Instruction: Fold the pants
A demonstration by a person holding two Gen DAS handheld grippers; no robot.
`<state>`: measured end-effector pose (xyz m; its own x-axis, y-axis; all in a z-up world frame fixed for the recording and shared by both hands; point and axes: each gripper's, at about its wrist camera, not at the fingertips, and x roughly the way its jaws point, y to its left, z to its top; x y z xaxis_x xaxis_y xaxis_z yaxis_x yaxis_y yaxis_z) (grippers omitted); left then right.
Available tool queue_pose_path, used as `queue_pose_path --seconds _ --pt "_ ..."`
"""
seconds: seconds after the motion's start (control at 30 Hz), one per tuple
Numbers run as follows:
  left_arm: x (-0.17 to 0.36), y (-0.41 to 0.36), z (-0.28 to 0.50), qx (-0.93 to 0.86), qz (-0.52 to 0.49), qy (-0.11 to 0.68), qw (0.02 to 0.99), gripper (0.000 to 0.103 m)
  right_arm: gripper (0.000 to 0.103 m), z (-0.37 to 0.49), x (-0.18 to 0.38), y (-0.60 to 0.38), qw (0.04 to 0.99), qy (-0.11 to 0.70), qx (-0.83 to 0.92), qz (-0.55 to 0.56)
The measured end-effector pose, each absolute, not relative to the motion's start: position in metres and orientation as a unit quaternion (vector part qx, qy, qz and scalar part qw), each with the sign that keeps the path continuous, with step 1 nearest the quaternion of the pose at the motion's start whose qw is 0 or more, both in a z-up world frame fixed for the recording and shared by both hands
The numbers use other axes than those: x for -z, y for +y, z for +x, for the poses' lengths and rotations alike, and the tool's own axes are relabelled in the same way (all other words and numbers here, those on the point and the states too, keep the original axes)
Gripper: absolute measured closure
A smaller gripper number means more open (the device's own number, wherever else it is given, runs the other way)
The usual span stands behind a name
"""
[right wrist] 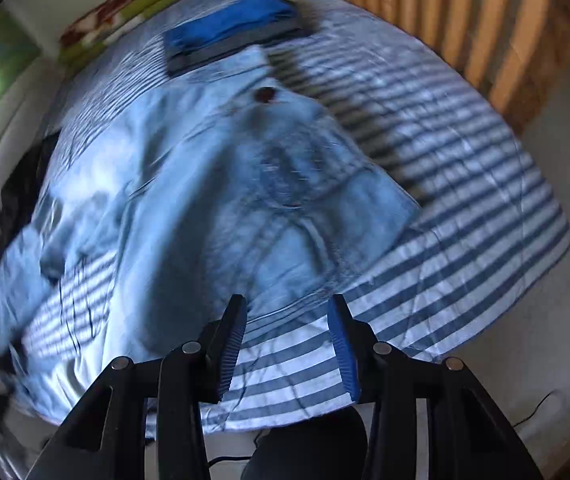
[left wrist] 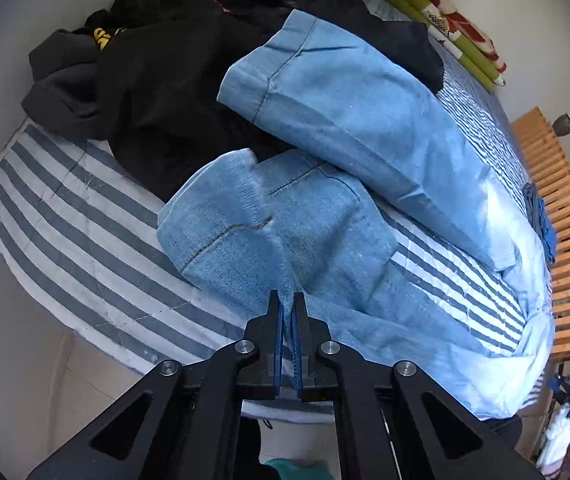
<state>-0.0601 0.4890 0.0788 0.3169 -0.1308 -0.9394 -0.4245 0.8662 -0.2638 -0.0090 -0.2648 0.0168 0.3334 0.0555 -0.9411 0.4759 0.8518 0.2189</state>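
Pinching a raised ridge of denim, our left gripper (left wrist: 287, 300) has its fingers (left wrist: 273, 312) closed almost flat together on the near edge of the jeans (left wrist: 345, 128), close to a leg hem. These light blue pants sprawl across the striped bed (left wrist: 65, 200), one leg lying over the dark clothes pile (left wrist: 157, 80), the legs running away from that grip toward the far right. Our right gripper (right wrist: 287, 316) hangs just off the waist end with its fingers (right wrist: 341, 332) partly apart and nothing between them, only striped sheet below. From there the waistband corner lies just ahead and slightly left. We judge the long axis runs from hand to hand, so the right one, nearer the waist, must catch that end before any fold. A folded blue stack (right wrist: 233, 28) sits beyond.
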Motion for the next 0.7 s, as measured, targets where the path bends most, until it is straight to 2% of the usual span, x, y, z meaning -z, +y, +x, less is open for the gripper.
queue_pose_path --seconds 0.13,0.33,0.43,0.47,0.57,0.63,0.7 --pt "-0.088 0.492 -0.058 -0.093 -0.239 0.568 0.782 0.100 0.064 -0.012 0.012 -0.291 0.754 0.555 0.152 0.316" --pt "-0.099 0.481 -0.055 -0.091 -0.230 0.563 0.789 0.100 0.061 -0.014 0.041 -0.303 0.734 0.536 0.196 0.368" --pt "-0.102 0.481 -0.057 -0.093 -0.231 0.560 0.790 0.100 0.053 -0.012 0.052 -0.309 0.726 0.526 0.211 0.390" --pt "-0.100 0.480 -0.054 -0.093 -0.232 0.560 0.790 0.100 0.047 -0.010 0.052 -0.308 0.731 0.518 0.212 0.391" --pt "-0.100 0.481 -0.054 -0.094 -0.226 0.562 0.790 0.100 0.042 0.008 0.051 -0.295 0.749 0.524 0.206 0.348" --pt "-0.100 0.481 -0.053 -0.095 -0.227 0.559 0.792 0.100 0.042 0.015 0.052 -0.288 0.754 0.528 0.221 0.323" --pt "-0.100 0.483 -0.054 -0.094 -0.233 0.555 0.793 0.100 0.049 0.018 0.050 -0.284 0.761 0.521 0.226 0.315"
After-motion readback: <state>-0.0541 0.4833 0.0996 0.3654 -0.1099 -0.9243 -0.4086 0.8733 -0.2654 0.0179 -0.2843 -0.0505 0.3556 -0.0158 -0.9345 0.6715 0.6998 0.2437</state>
